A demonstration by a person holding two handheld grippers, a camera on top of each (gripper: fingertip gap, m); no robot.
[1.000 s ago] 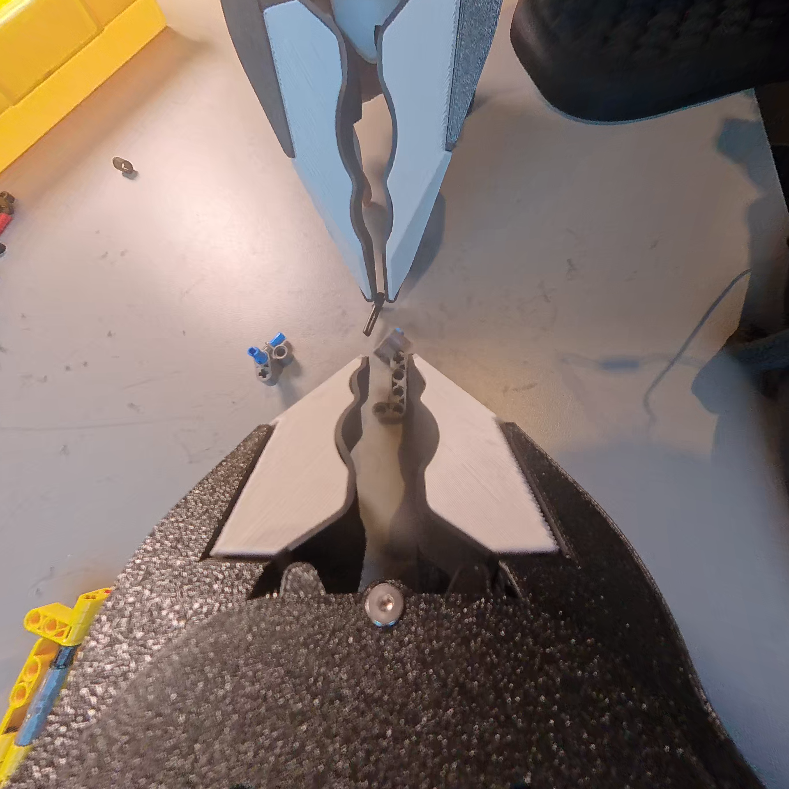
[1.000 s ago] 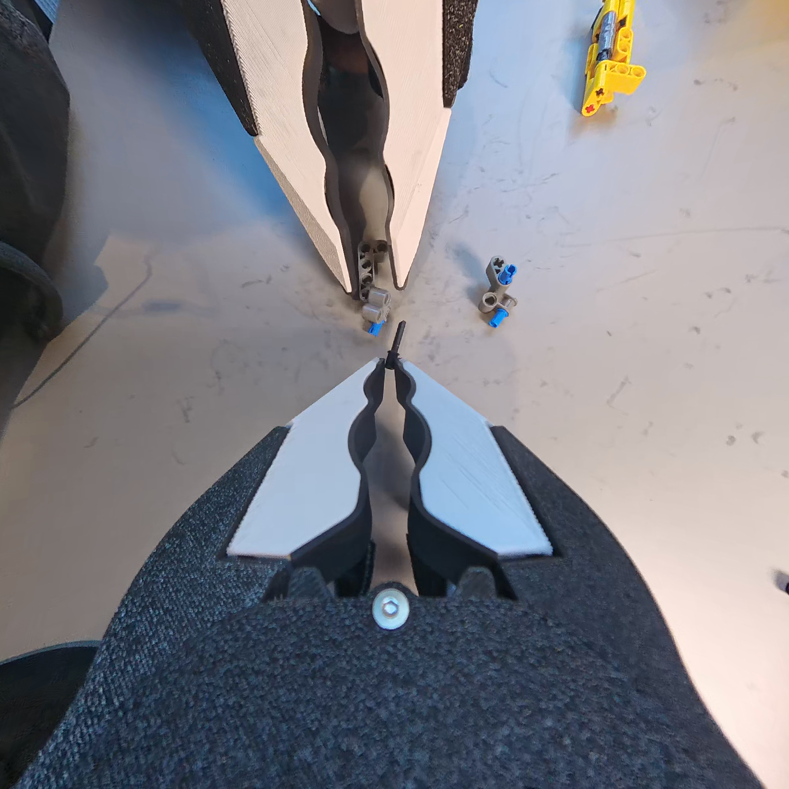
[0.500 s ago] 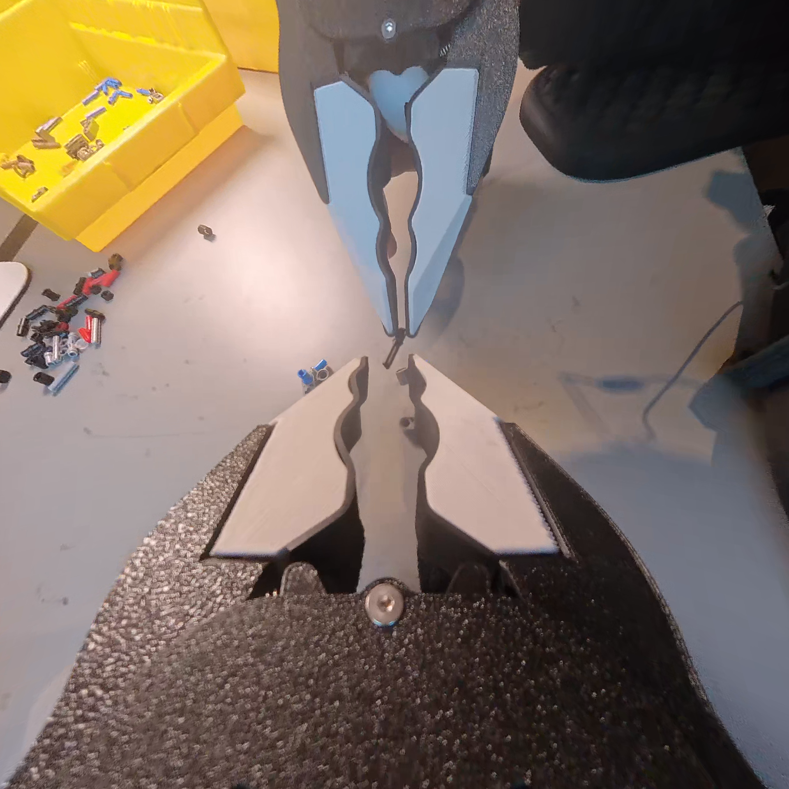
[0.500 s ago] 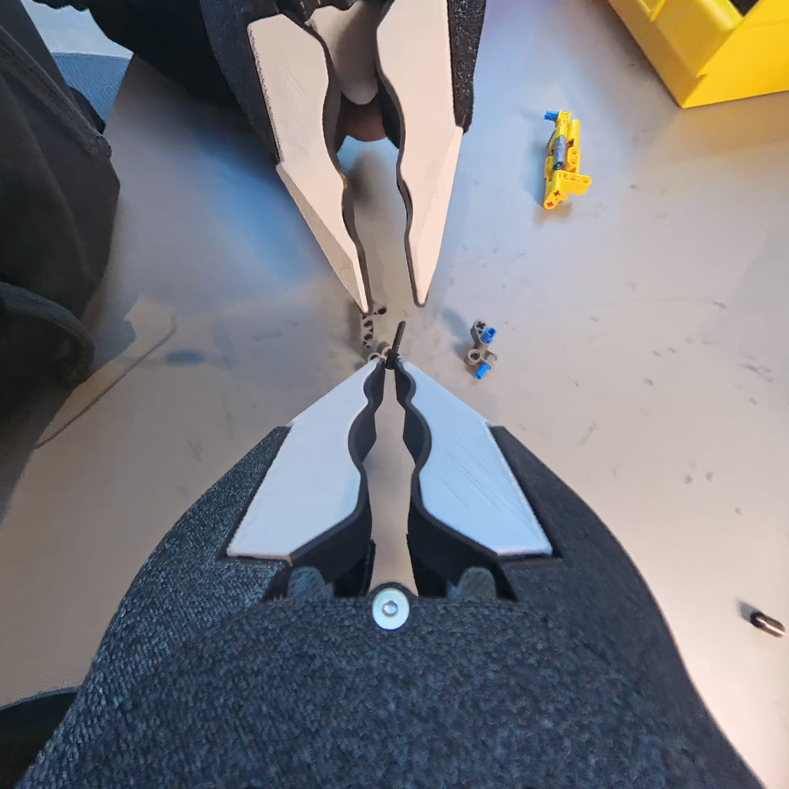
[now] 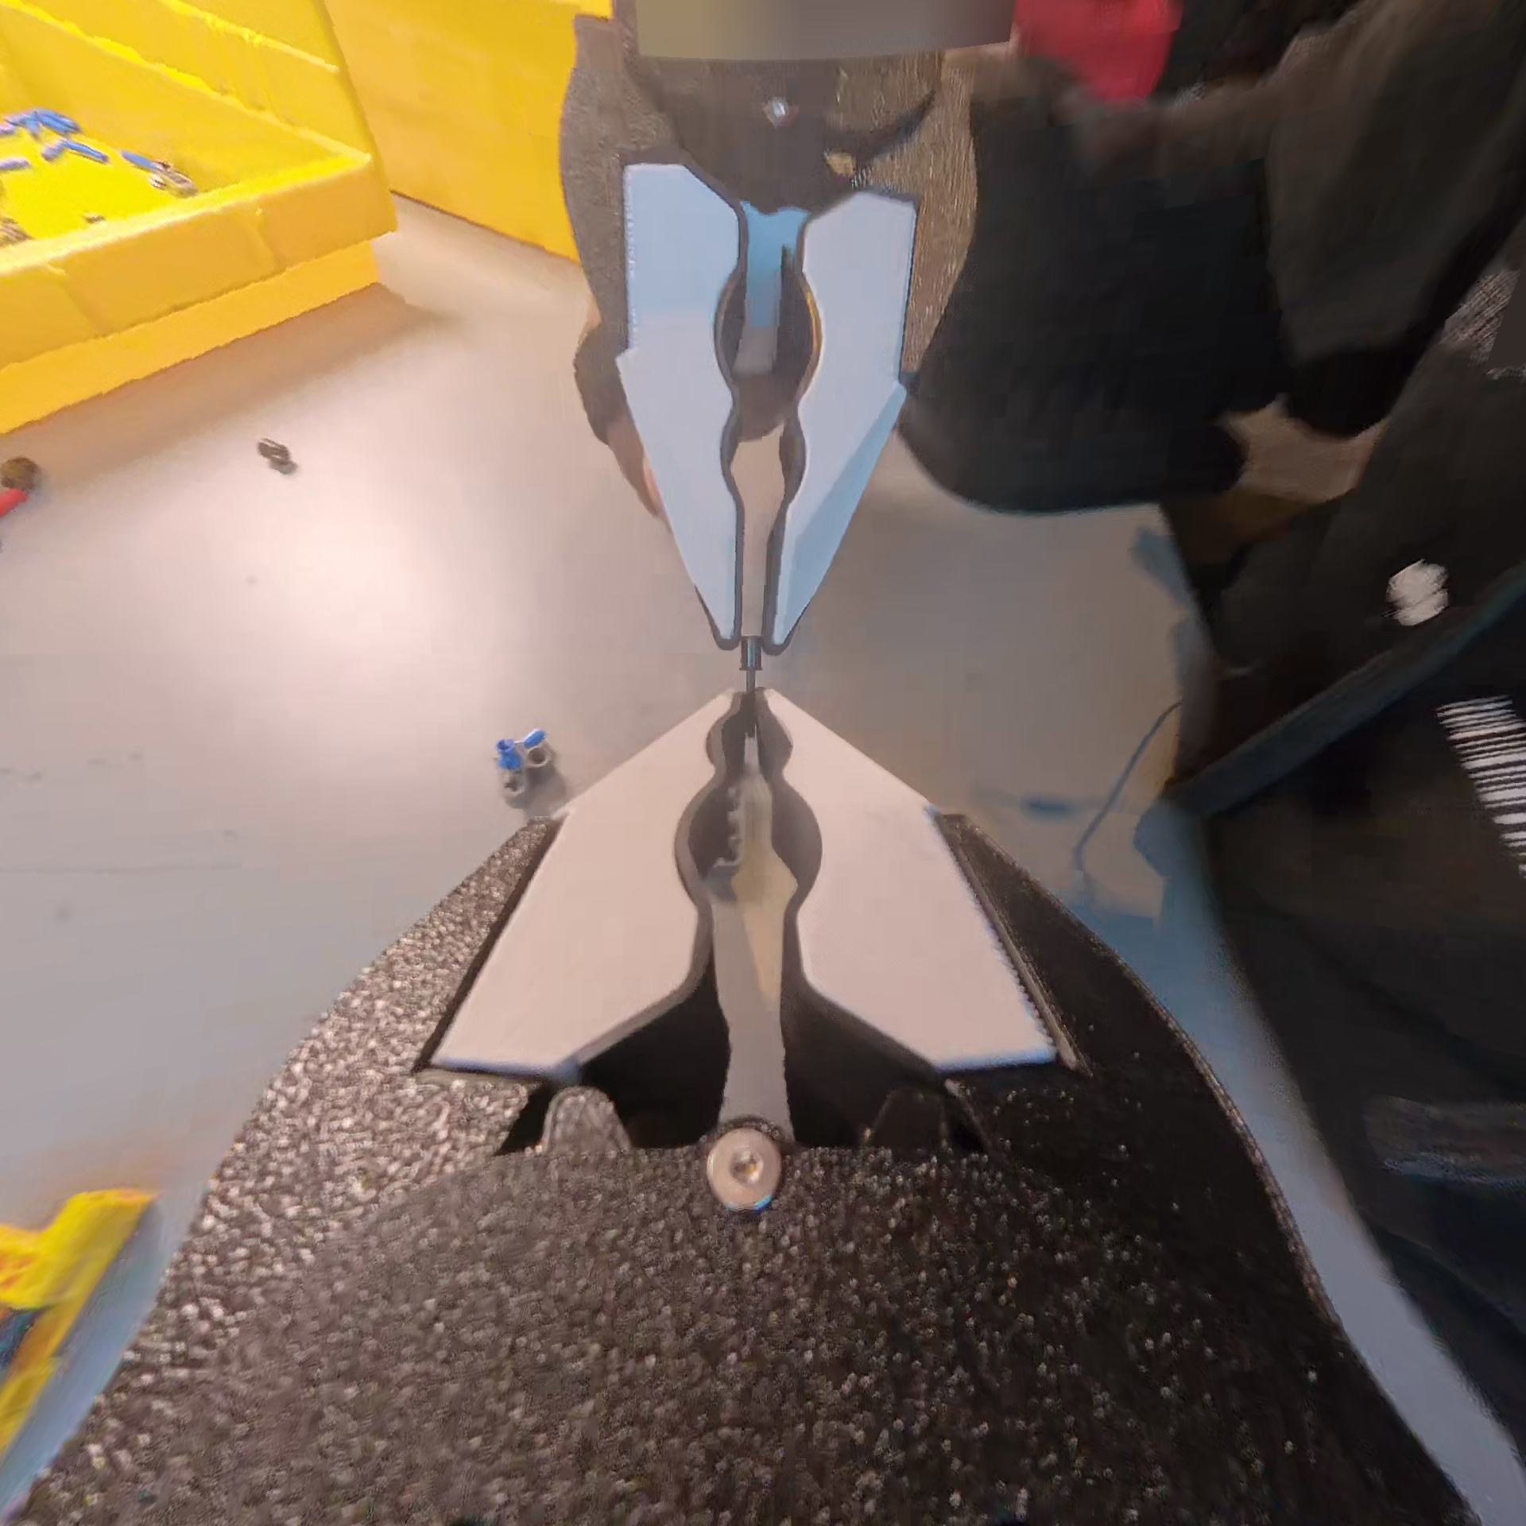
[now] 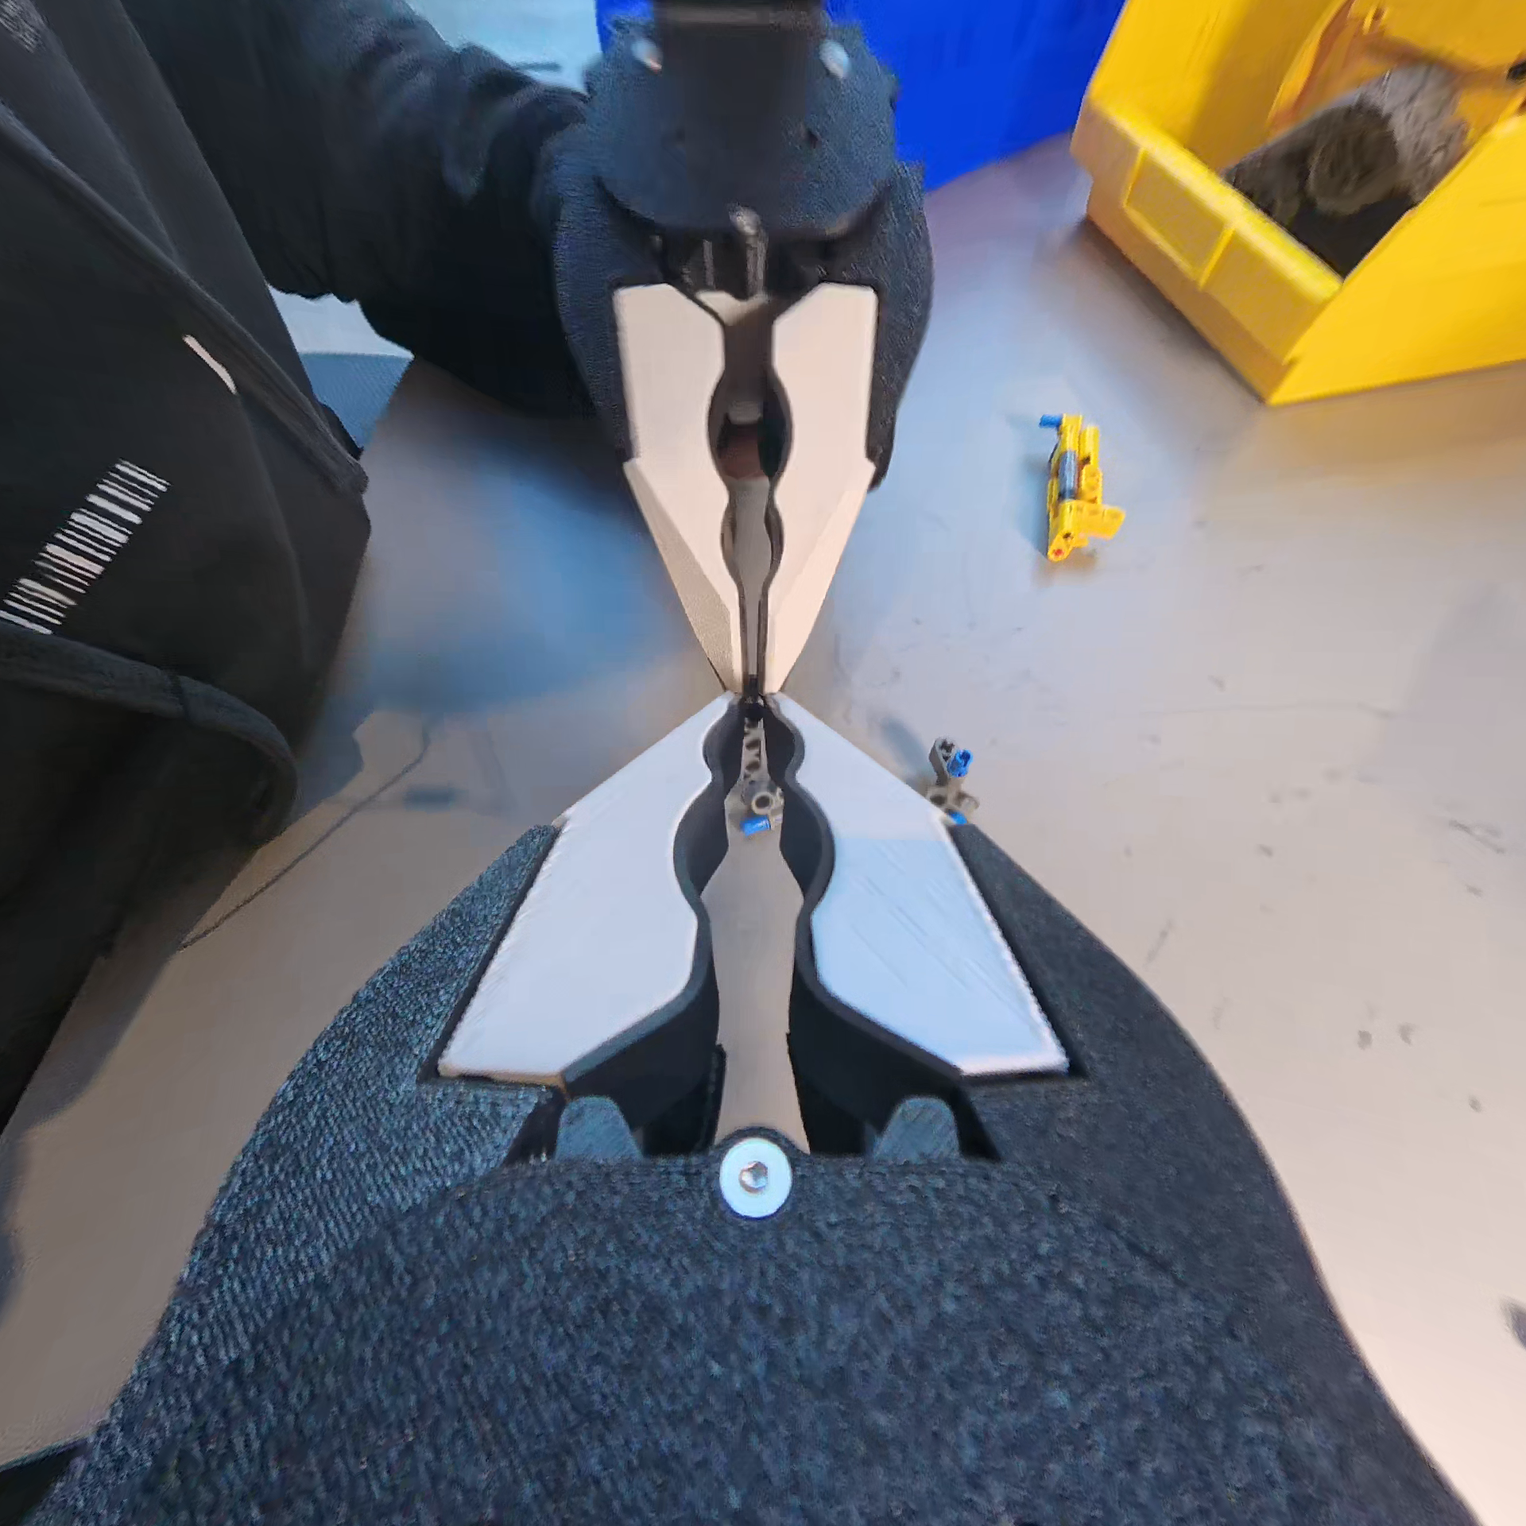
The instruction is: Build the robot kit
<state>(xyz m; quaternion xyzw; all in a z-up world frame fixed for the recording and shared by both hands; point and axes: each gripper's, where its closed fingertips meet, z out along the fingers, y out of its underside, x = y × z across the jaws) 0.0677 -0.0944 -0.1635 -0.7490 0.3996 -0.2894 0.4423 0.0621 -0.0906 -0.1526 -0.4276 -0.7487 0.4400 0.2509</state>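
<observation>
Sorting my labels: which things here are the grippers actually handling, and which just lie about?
Handled: black pin, pinched between left gripper and right gripper tips.
Lying about: grey beam under them, grey connector with blue pins, yellow assembly, yellow bin.

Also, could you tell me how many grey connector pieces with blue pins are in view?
2. One grey connector shows through the gap between the right gripper's fingers; the other lies just right of them. More may hide beneath the grippers.
</observation>
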